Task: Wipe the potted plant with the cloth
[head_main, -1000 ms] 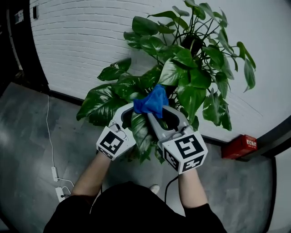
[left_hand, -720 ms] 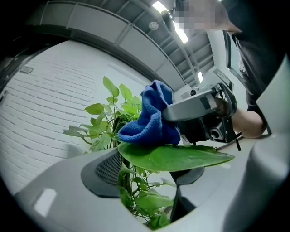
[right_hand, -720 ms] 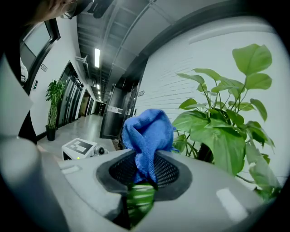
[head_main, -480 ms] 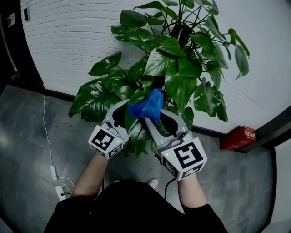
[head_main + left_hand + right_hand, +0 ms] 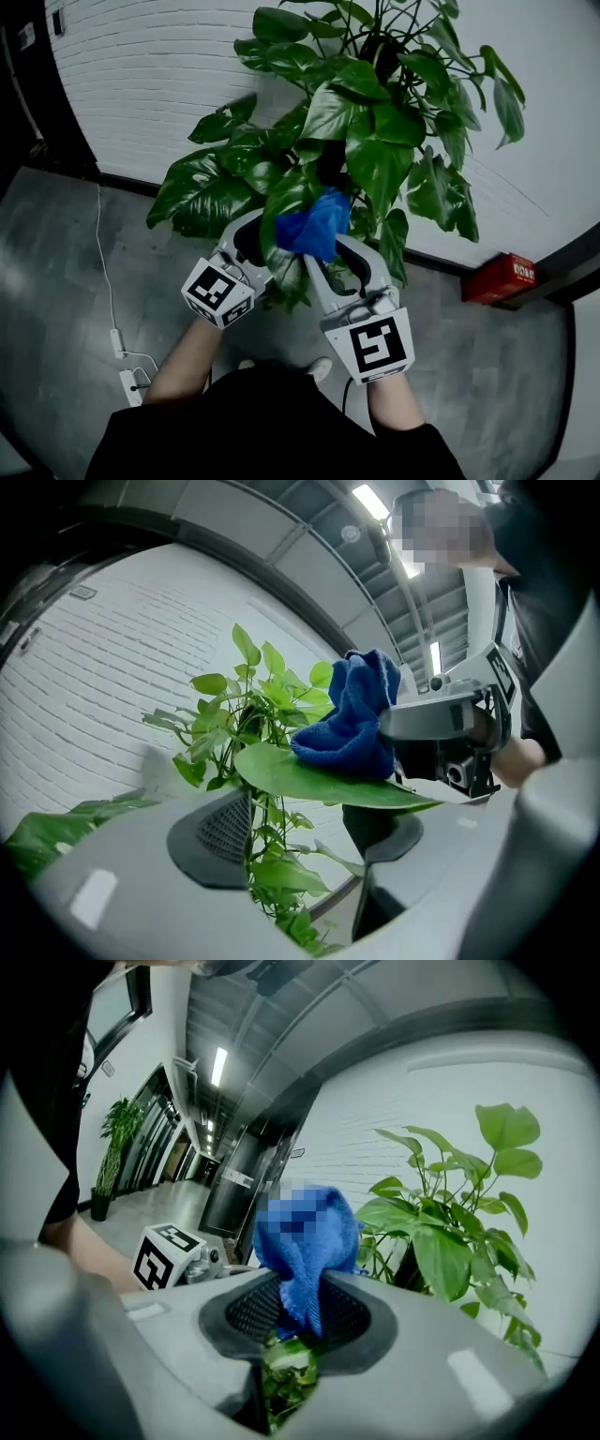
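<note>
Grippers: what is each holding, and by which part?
Right gripper pinches the blue cloth by a bunched fold. Left gripper holds nothing; jaws open near a leaf.

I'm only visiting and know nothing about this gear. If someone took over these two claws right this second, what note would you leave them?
The left claw is open; a broad leaf lies across the gap between its jaws, not pinched.
The right claw is shut on the blue cloth, which rests on top of that leaf.
The potted plant stands straight ahead against the white brick wall.
Done: cloth in hand and laid on one leaf.
Left: wipe along this leaf, then the others. I can't tell which leaves are already clean.
</note>
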`<action>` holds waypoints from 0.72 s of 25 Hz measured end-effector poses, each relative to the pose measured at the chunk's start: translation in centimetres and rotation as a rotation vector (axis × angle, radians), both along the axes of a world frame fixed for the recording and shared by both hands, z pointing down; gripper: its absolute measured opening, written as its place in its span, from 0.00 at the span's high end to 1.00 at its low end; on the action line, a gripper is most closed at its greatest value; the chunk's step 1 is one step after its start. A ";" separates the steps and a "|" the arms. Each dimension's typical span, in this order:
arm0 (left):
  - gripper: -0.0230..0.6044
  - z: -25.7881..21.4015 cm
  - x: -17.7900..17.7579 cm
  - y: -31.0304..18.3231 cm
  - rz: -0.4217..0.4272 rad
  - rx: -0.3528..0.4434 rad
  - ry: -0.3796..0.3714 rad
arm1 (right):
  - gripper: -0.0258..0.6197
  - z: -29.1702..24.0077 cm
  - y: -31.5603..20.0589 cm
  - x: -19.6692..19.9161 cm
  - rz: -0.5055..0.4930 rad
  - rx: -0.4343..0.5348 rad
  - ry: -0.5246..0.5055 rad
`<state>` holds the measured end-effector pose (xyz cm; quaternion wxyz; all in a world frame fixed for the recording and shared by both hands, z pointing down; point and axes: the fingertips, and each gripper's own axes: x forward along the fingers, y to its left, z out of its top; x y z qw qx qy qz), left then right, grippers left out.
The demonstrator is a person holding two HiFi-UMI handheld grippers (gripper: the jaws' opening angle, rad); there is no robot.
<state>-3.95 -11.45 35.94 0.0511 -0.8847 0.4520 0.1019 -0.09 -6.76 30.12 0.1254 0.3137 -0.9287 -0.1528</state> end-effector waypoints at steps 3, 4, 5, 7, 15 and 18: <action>0.50 0.1 0.2 0.3 0.009 -0.005 -0.006 | 0.80 0.0 0.7 0.3 0.010 0.051 0.009; 0.50 0.1 0.3 0.4 0.011 -0.004 -0.005 | 0.80 -0.1 0.9 0.4 0.014 0.069 0.009; 0.50 0.0 0.4 0.4 0.013 -0.002 -0.004 | 0.80 -0.2 1.1 0.6 0.017 0.082 0.009; 0.50 -0.2 0.5 0.5 0.017 0.001 -0.005 | 0.80 -0.3 1.6 1.0 0.022 0.092 0.007; 0.50 -0.4 1.2 0.6 0.025 0.004 -0.002 | 0.80 -0.4 2.5 2.7 0.060 0.084 -0.029; 0.50 -0.5 1.2 0.6 0.023 0.004 0.003 | 0.80 -1.0 2.8 3.6 0.082 0.090 -0.069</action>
